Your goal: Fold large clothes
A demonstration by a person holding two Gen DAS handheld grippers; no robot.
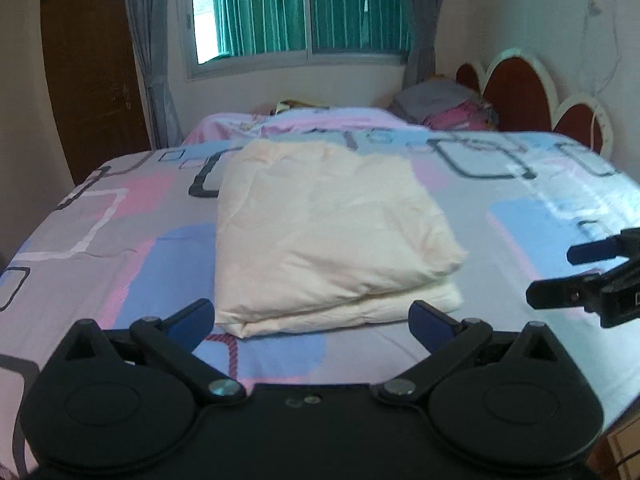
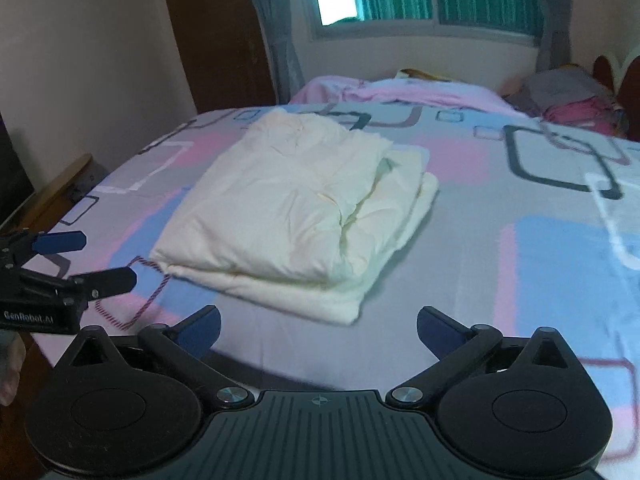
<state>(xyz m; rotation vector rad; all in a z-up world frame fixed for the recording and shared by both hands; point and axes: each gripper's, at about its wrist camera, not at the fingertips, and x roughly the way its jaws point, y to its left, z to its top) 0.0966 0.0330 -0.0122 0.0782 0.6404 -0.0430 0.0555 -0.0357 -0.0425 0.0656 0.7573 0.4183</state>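
Cream garment point(image 1: 328, 236) folded on bedsheet point(image 1: 132, 240)

The cream garment point(image 1: 320, 232) lay folded in a thick rectangular stack on the bed point(image 1: 120, 240), near its front edge and roughly midway between its side edges. The left gripper point(image 1: 314, 326) hung above the front edge, jaws spread wide, nothing between them. The right gripper point(image 1: 560, 276) entered from the right side, jaws apart and empty, clear of the garment.
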